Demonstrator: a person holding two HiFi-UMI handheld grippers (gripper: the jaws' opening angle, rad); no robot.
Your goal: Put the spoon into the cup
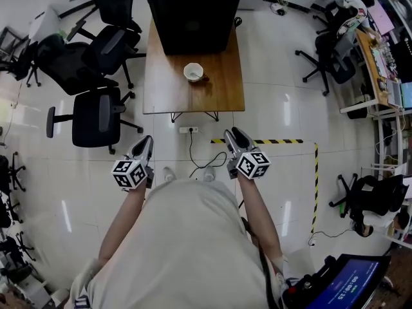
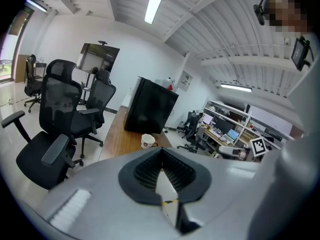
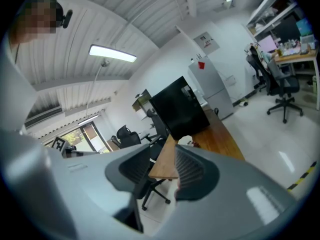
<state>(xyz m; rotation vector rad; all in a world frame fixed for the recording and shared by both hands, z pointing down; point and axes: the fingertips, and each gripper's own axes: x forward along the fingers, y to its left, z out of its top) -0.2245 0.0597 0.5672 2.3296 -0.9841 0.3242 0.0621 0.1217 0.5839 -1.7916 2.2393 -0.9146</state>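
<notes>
Cup (image 1: pixel 193 72) on tbl (image 1: pixel 225 90), box (image 1: pixel 193 11) behind

open floor (image 1: pixel 261 124) before table (image 1: pixel 225 90), black box (image 1: pixel 193 15) behind cup (image 1: pixel 194 72), chairs (image 1: pixel 96 118) left

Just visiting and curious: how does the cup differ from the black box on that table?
The cup is small and white; the black box is far larger and dark. The cup stands near the middle of the wooden table, the black box at its far end. The cup is open-topped; the black box looks closed. Both rest on that table, not touching.
</notes>
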